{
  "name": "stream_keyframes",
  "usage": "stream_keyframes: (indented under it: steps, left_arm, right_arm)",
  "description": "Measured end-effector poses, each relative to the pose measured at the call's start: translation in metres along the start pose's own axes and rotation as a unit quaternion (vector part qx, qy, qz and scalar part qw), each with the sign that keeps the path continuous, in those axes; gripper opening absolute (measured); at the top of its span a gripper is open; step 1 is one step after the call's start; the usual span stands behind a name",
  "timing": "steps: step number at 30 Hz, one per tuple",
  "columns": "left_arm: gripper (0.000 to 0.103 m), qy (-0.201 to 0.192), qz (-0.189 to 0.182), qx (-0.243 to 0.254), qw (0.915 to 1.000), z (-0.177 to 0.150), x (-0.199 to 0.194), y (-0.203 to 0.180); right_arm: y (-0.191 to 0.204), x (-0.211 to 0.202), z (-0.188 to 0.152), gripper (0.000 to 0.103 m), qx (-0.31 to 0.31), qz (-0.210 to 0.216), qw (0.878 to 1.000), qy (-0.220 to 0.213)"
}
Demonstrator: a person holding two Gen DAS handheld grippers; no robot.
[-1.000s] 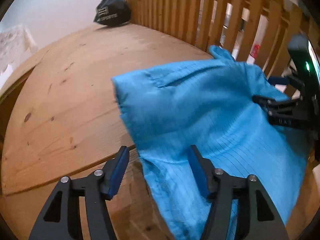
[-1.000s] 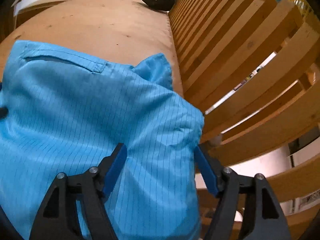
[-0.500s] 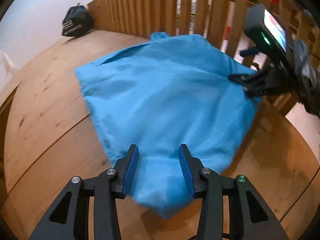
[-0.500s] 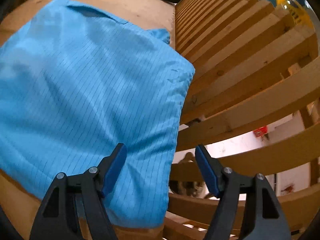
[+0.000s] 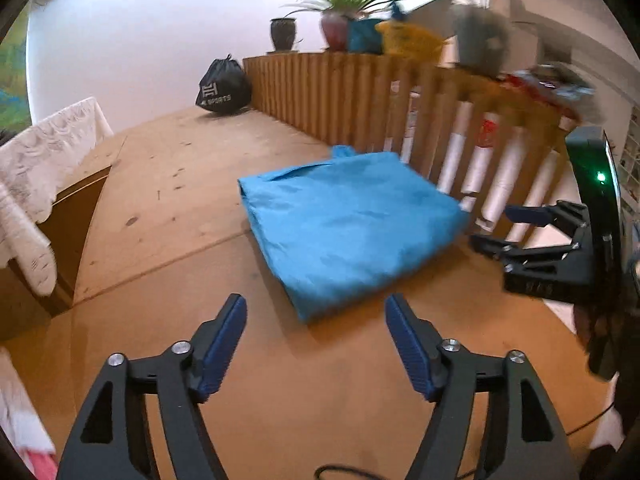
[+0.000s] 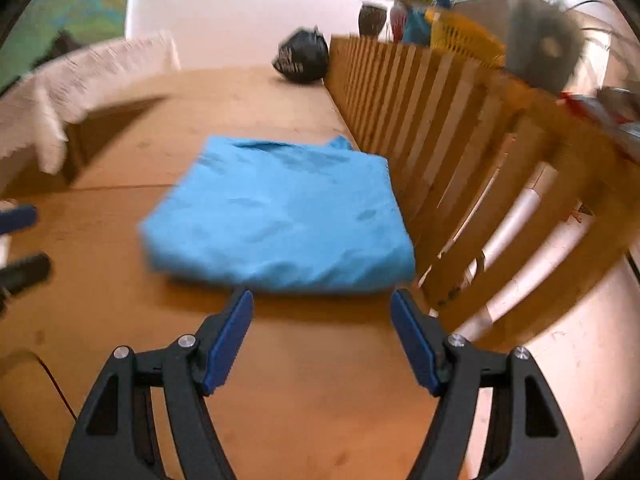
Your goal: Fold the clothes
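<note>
A folded bright blue garment (image 5: pixel 344 224) lies flat on the wooden floor (image 5: pixel 168 200), close against the slatted railing; in the right wrist view the garment (image 6: pixel 280 216) fills the middle. My left gripper (image 5: pixel 316 312) hovers short of its near corner, jaws opening, nothing between them. My right gripper (image 6: pixel 322 308) hangs just short of the cloth's near edge, open and empty. From the left wrist view the right gripper (image 5: pixel 520 226) shows at the right edge, apart from the cloth.
A wooden slatted railing (image 5: pixel 360 92) runs along the right, with potted plants (image 5: pixel 336 20) on top. A black sports bag (image 5: pixel 222 88) sits at the far end. A white lace-covered piece of furniture (image 5: pixel 36 168) stands at the left. A thin cable (image 6: pixel 56 380) lies near me.
Both grippers pulled back and rose away from the blue garment. The left jaws, narrow over the cloth half a second ago, spread wide. The garment now lies folded on the floor.
</note>
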State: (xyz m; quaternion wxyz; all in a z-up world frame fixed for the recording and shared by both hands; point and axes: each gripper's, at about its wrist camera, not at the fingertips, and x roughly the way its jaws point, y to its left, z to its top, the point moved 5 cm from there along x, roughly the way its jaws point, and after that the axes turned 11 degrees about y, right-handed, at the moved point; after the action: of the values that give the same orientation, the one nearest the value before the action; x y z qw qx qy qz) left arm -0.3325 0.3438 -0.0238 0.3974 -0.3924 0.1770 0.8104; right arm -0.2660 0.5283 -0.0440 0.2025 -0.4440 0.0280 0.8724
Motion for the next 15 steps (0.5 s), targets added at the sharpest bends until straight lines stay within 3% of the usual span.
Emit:
stream_keyframes:
  steps: [6,10,15]
  left_arm:
    - [0.077,-0.031,0.003,0.000,0.9995,-0.060,-0.085,-0.046]
    - [0.078,-0.038,0.020,-0.020,0.9989,-0.097,-0.115,-0.063]
    - [0.078,-0.019,0.043,-0.018,0.9987,-0.125,-0.128,-0.083]
  right_arm:
    - [0.030,-0.098,-0.063,0.071,0.016,0.013,0.999,-0.042]
    - [0.034,-0.160,-0.110,0.071,0.040,0.023,0.997,-0.056]
    - [0.034,-0.180,-0.136,0.071,0.038,-0.003,0.997,-0.073]
